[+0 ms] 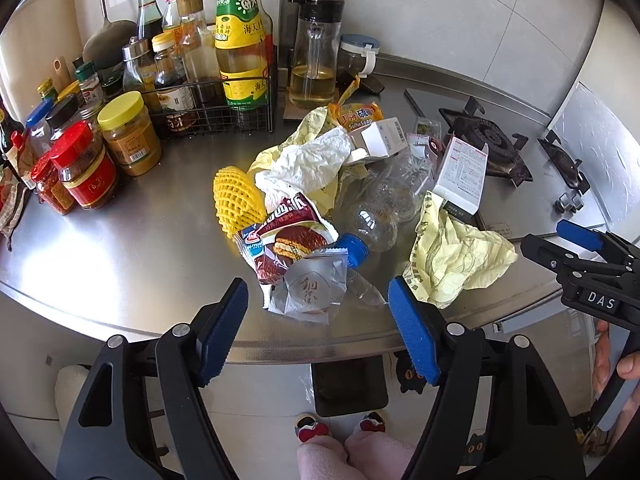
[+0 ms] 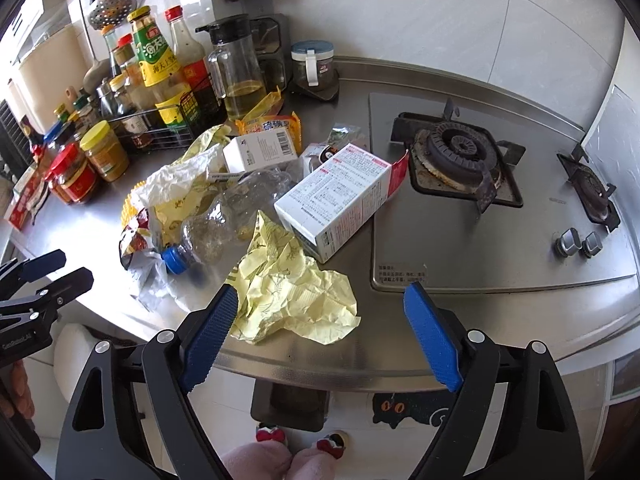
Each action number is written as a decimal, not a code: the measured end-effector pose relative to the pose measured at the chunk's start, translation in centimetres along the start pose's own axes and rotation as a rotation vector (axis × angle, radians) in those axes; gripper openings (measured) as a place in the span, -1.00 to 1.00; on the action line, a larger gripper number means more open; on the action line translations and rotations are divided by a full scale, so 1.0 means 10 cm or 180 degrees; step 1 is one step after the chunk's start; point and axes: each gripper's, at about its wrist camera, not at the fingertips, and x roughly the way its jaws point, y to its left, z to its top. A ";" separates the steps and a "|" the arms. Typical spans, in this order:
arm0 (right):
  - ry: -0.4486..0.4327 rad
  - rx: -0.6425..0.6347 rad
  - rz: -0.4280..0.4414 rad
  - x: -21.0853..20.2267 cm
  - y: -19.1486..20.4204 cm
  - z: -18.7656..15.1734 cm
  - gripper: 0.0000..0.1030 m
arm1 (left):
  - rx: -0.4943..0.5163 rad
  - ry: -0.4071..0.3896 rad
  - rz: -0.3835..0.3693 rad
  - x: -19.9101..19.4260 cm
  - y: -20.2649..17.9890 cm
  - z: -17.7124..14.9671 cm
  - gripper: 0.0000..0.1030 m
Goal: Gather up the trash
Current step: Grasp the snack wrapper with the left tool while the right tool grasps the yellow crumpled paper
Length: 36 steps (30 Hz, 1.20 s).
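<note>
A pile of trash lies on the steel counter (image 1: 120, 248): a silver wrapper (image 1: 310, 288), a brown snack wrapper (image 1: 286, 236), a yellow foam net (image 1: 236, 200), a crushed clear bottle (image 1: 380, 208) with a blue cap, crumpled yellow paper (image 1: 456, 256), white tissue (image 1: 308, 160), a soap packet (image 1: 356, 116) and white boxes (image 1: 460, 172). My left gripper (image 1: 318, 328) is open and empty, just in front of the silver wrapper. My right gripper (image 2: 324, 332) is open and empty, with the yellow paper (image 2: 296, 300) between its fingers. The box (image 2: 336, 196) and bottle (image 2: 224, 220) lie beyond it.
Sauce bottles and jars (image 1: 132, 132) crowd the counter's left, some in a wire rack (image 1: 208, 108). An oil dispenser (image 1: 314, 56) stands at the back. A gas hob (image 2: 460, 160) with knobs (image 2: 576, 242) is on the right. A dark bin (image 2: 290, 406) sits on the floor below the counter edge.
</note>
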 end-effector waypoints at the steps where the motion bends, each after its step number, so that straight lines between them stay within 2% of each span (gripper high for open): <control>1: 0.0008 -0.0017 0.0017 0.05 0.01 -0.03 0.63 | 0.0001 0.0001 -0.0020 0.04 0.00 -0.04 0.25; 4: -0.0004 -0.0026 0.0108 0.17 0.02 -0.08 0.60 | -0.0029 0.0033 -0.0084 0.18 0.03 -0.14 0.08; 9: 0.0008 -0.0011 0.0131 0.33 -0.01 -0.07 0.59 | -0.0093 0.0006 -0.0149 0.34 0.07 -0.25 -0.04; 11: 0.0009 -0.0017 0.0132 0.39 -0.01 -0.05 0.59 | -0.0101 0.0007 -0.0149 0.40 0.07 -0.27 -0.05; 16: 0.0032 -0.0032 0.0182 0.50 0.02 -0.04 0.59 | -0.0140 0.0000 0.0030 0.58 0.11 -0.27 -0.06; 21: 0.0104 -0.0085 0.0174 0.62 0.06 -0.04 0.58 | -0.0150 0.0070 0.0051 0.70 0.11 -0.29 -0.06; 25: 0.0246 -0.0076 0.0214 0.75 0.05 -0.07 0.28 | -0.0181 0.0096 0.0057 0.78 0.11 -0.31 -0.21; 29: 0.0272 -0.0058 0.0267 0.79 0.04 -0.09 0.20 | -0.0189 0.0079 0.0066 0.80 0.11 -0.30 -0.46; 30: 0.0273 -0.0055 0.0275 0.79 0.03 -0.09 0.13 | -0.0190 0.0071 0.0069 0.80 0.11 -0.30 -0.54; 31: 0.0279 -0.0047 0.0290 0.79 0.03 -0.09 -0.08 | -0.0194 0.0064 0.0069 0.81 0.10 -0.29 -0.62; 32: 0.0298 -0.0022 0.0320 0.80 0.02 -0.09 -0.19 | -0.0203 0.0060 0.0066 0.81 0.10 -0.29 -0.66; 36: 0.0315 -0.0005 0.0374 0.79 0.02 -0.11 -0.45 | -0.0241 0.0061 0.0051 0.80 0.10 -0.30 -0.75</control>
